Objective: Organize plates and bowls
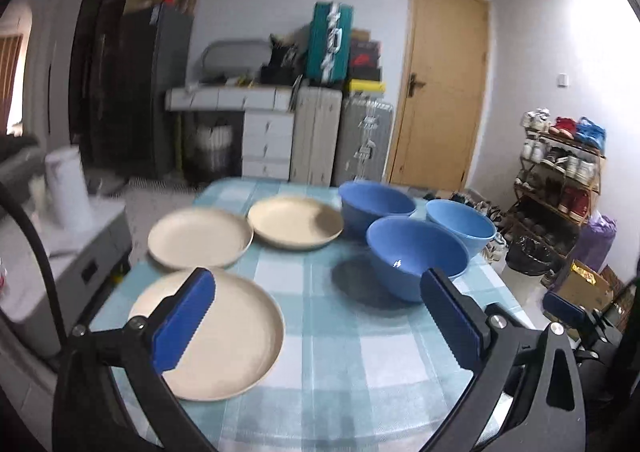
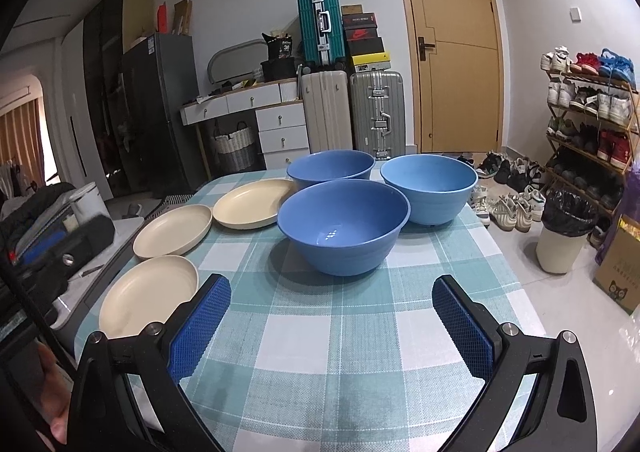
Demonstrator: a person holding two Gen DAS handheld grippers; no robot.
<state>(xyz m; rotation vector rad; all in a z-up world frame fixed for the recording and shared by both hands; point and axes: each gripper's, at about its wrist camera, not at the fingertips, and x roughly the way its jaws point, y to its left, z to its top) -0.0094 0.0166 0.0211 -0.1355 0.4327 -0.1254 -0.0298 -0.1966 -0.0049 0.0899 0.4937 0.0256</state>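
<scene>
Plates and bowls sat spread over the counter [image 2: 332, 332], its top covered in a teal and white check cloth. Nearest us, the right tool [image 2: 332, 326] hung above bare cloth, jaws spread wide, gripping nothing. The left tool [image 1: 316, 316] was just as wide open and empty, its left finger [image 1: 184, 318] showing over the near plate [image 1: 236, 336], though whether it touched was impossible to call from here.

That near plate, cream coloured, lay at the counter's left edge. Just beyond it sat the middle plate [image 2: 173, 230], and further back and slightly right, the far plate [image 2: 252, 208], the three forming a line along the left side, close together, none stacked.

To the right of them, the near bowl [image 2: 343, 227], deep blue and upright, stood around the centre of the counter. Behind it stood the back-left bowl [image 2: 331, 168], right beside the far plate, and the lighter blue back-right bowl [image 2: 429, 187] near the right edge. All three bowls stood clustered and empty.

At the far left of the right view, a hand [image 2: 54, 392] showed low in the frame.

Beyond the counter, suitcases [image 2: 352, 111] stood against the wall beside a wooden door [image 2: 456, 47], and a shoe rack [image 2: 588, 119] lined the right side.
</scene>
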